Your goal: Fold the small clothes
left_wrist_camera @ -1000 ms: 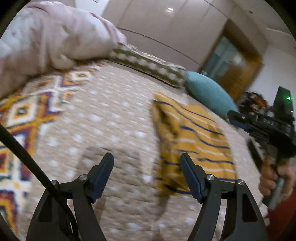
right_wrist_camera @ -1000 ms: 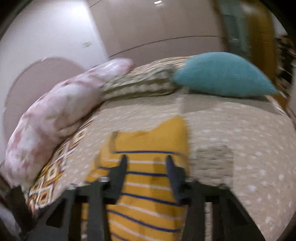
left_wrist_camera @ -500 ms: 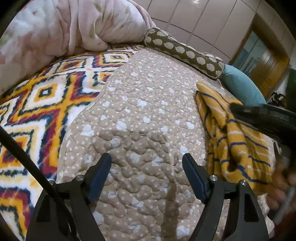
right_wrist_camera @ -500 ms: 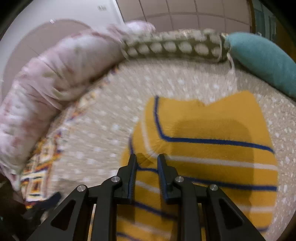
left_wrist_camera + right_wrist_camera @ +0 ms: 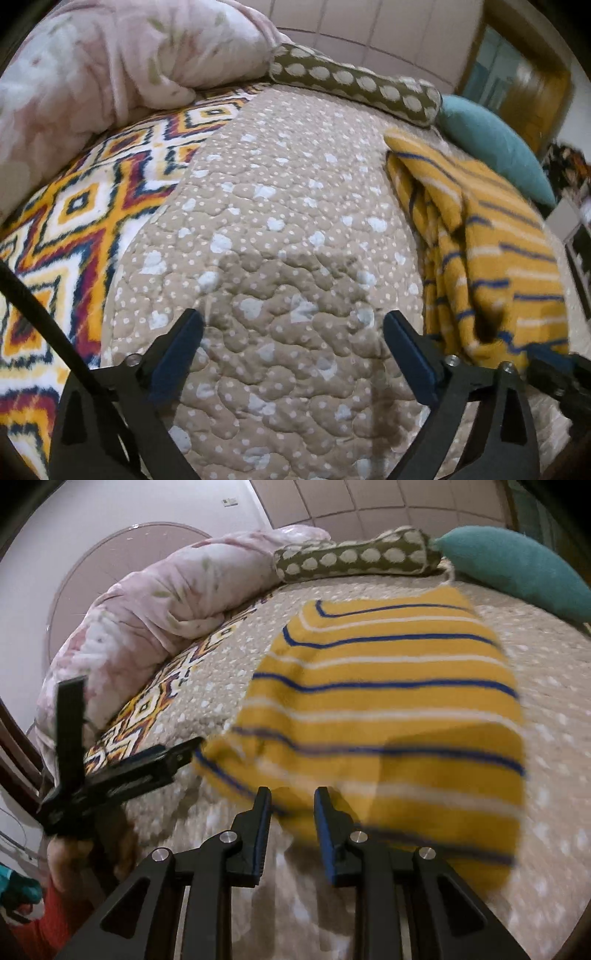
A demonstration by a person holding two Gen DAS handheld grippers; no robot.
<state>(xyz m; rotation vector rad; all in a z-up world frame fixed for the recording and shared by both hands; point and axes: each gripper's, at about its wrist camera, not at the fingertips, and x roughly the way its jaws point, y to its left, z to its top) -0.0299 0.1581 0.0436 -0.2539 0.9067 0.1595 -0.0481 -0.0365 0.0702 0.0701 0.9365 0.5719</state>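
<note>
The yellow striped garment (image 5: 388, 716) lies folded on the beige quilted bedspread (image 5: 280, 236), right of the left gripper (image 5: 291, 354), whose jaws stand wide apart over bare quilt. The right gripper (image 5: 291, 830) has a narrow gap between its jaws at the garment's near edge; whether it pinches cloth is unclear. Behind lie a pink duvet (image 5: 159, 602), a dotted bolster (image 5: 354, 557) and a teal cushion (image 5: 517, 565), before a panelled wall (image 5: 369, 498).

L wrist cam: low over the bed (image 5: 295, 229), facing the pillows at 12 o'clock, striped garment (image 5: 491, 254) at 3 o'clock. R wrist cam: close to the garment, same heading. Both share garment, polka-dot bolster (image 5: 354, 557), teal cushion (image 5: 517, 565).
</note>
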